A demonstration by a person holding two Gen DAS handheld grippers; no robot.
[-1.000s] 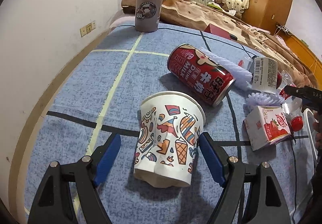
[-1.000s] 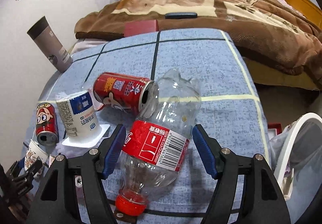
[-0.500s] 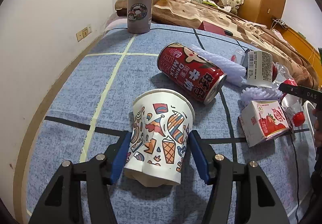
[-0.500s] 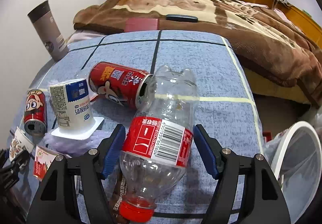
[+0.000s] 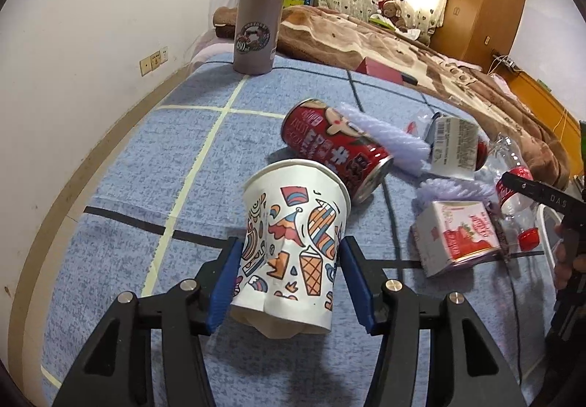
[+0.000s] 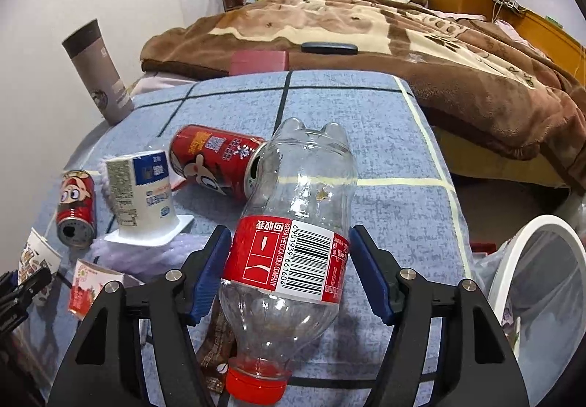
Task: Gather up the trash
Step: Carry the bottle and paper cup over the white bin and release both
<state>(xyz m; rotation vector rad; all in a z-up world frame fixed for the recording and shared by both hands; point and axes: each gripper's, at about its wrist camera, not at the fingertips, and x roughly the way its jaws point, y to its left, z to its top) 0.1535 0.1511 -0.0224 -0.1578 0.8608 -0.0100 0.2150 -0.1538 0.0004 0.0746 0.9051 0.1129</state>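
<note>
Left claw pinching creased paper cup, right claw clamping clear plastic bottle

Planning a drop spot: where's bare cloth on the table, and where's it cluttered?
Bare: the tablecloth between thermos, wall edge and paper cup; also the far corner toward the bed beyond the plastic bottle. Crowded: cans, yogurt cup, carton.

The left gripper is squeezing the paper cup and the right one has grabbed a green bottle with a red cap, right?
Not quite: the bottle in the right gripper is clear with a red label, as the right wrist view shows. The left gripper does squeeze the paper cup.
</note>
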